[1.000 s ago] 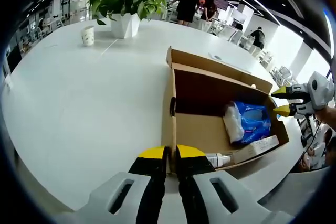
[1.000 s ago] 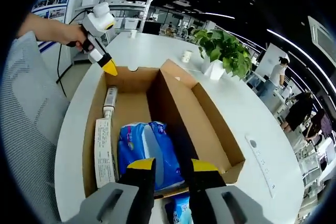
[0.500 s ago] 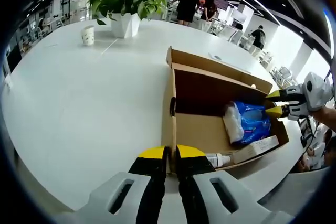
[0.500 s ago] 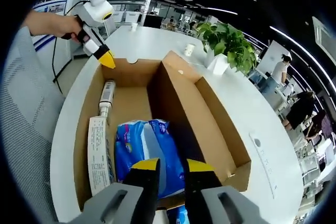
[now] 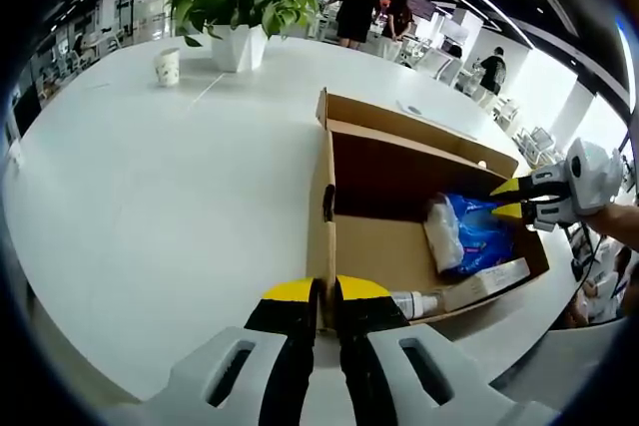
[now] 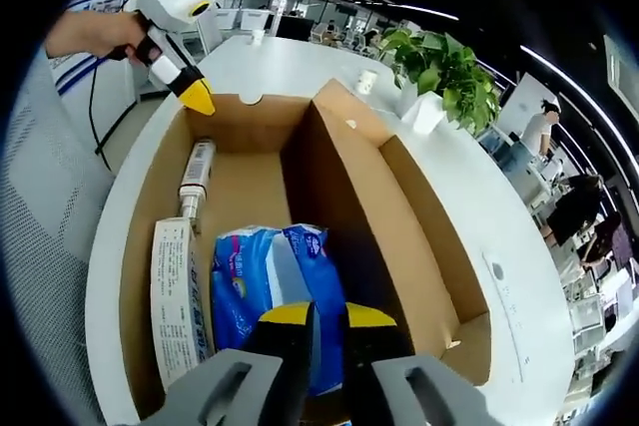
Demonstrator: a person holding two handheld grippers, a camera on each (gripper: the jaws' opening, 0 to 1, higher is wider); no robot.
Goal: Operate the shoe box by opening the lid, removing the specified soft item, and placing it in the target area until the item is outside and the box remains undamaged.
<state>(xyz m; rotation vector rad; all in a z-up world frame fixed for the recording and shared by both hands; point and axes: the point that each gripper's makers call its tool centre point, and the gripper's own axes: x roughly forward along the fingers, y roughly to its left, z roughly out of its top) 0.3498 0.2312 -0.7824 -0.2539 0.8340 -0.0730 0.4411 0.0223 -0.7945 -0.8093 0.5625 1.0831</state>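
Right hand-held gripper (image 6: pixel 318 314) over blue pack (image 6: pixel 268 288) — tube (image 6: pixel 194 176), carton (image 6: pixel 172 298) alongside.

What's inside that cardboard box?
The box holds a blue soft pack, a long white carton and a tube. The pack hides whatever lies beneath it.

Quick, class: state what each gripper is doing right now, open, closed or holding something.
Left gripper: shut on the box wall.
Right gripper: nearly closed over the blue soft pack; whether it grips it cannot be told.
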